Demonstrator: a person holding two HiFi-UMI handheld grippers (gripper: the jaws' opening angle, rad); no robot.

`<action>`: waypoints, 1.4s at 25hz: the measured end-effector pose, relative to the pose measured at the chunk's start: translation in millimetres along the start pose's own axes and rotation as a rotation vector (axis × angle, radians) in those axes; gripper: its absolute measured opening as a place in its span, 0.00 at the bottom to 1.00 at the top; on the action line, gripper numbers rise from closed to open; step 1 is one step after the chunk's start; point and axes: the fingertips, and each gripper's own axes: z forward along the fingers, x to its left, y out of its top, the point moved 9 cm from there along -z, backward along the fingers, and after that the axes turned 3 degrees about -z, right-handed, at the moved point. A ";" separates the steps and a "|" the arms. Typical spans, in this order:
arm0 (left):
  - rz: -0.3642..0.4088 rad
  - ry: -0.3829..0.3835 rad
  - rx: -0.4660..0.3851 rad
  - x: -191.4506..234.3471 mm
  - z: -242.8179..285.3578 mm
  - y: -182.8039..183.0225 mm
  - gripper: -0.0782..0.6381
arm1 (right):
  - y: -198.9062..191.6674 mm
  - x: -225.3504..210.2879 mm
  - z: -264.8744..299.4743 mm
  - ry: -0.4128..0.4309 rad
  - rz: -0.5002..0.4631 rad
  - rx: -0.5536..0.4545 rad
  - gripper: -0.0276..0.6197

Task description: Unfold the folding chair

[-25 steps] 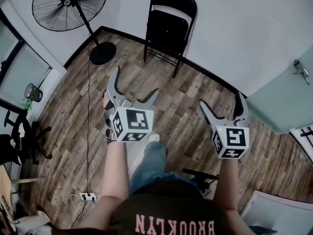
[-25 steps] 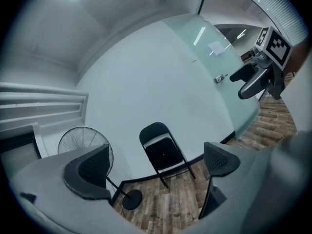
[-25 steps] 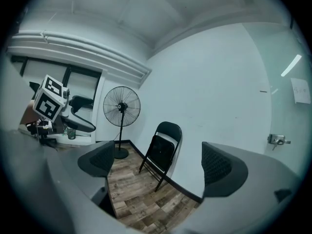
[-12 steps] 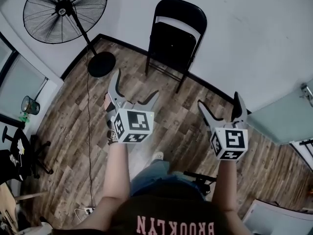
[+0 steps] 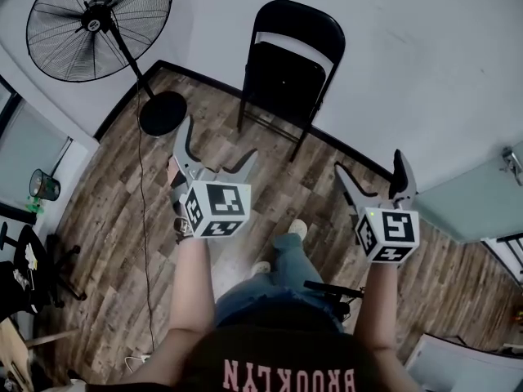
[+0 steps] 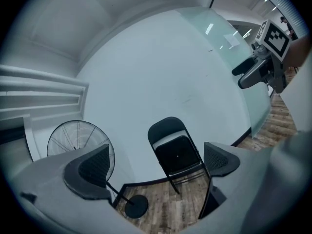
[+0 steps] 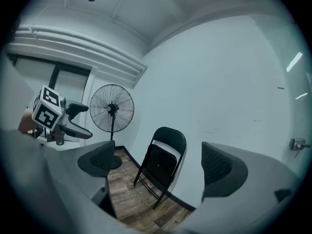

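I am looking at a white wall [image 5: 409, 55] and plank floor [image 5: 114, 219]. The folding chair [image 5: 286, 72] is standing upright against that wall, long axis vertical, seat tipped up, front facing me. A pedestal fan [image 5: 98, 24] is standing near its left. The left claw [image 5: 219, 141] and right claw [image 5: 369, 166] are hovering spread and empty, well apart from the chair. Only the right gripper view is catching the door handle [image 7: 298, 144].
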 end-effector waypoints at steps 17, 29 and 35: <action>-0.005 0.041 0.035 -0.8 170.5 36.4 0.91 | -14.3 -95.4 149.9 0.062 -0.008 0.005 0.86; 0.035 0.055 0.085 -1.9 316.0 92.2 0.90 | -16.5 -198.6 289.9 0.129 0.047 0.001 0.86; 0.056 0.037 0.132 -21.1 372.6 96.2 0.90 | -34.7 -234.1 343.2 0.147 0.037 0.026 0.86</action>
